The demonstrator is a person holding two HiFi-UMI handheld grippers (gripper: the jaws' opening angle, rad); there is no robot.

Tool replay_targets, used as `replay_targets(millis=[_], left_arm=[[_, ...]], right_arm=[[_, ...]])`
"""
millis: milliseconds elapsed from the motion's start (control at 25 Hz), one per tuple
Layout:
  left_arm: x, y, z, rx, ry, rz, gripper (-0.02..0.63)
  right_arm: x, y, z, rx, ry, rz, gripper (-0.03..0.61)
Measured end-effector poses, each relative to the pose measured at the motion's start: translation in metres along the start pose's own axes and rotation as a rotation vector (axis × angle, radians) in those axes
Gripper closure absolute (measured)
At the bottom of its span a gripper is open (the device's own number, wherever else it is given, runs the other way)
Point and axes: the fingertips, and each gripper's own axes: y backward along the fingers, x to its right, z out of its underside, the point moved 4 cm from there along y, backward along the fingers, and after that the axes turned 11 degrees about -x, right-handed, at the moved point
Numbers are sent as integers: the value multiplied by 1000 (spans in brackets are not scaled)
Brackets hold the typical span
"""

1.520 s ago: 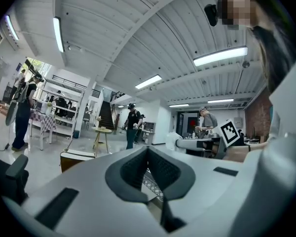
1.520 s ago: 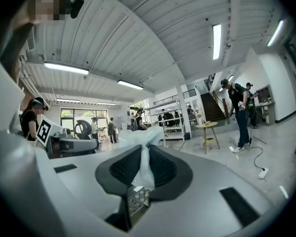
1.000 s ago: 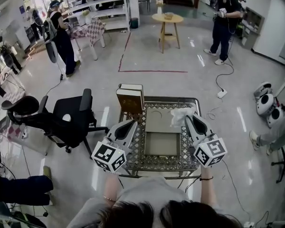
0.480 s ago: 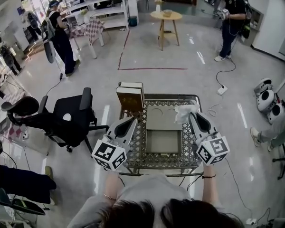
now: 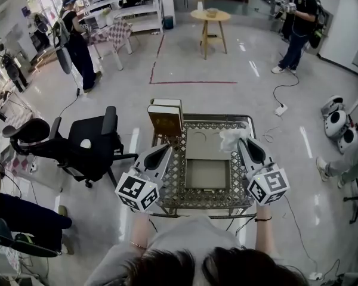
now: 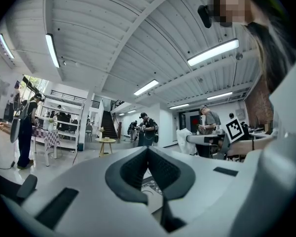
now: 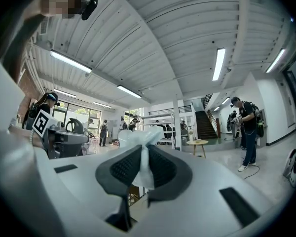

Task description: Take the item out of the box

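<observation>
Now right gripper (image 5: 244,143) pinches white bag (image 5: 231,139) beside open box (image 5: 207,174); left gripper (image 5: 167,151) closed.

Left hand-held gripper (image 5: 167,151): I see a pale grey shell, dark grey pads and a cube of black-and-white square markers.
Right hand-held gripper (image 5: 242,142): the same colours on my screen.
Item (image 5: 229,139): white, faintly translucent.
Box (image 5: 207,174): plain, dull grey-beige.
Tabletop (image 5: 173,180): silvery metal in an openwork lattice pattern.
Book-like block (image 5: 165,123): brown face, cream top edge.
Chair (image 5: 86,145): black.
Floor (image 5: 194,58): glossy light grey, crossed by a thin red line.
</observation>
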Motion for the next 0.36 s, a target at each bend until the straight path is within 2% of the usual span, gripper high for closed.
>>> replay_targets(millis=[360], left_arm=[[3,-1,1,3,-2,4,597]], right_arm=[[0,1,2,0,-2,2,515]])
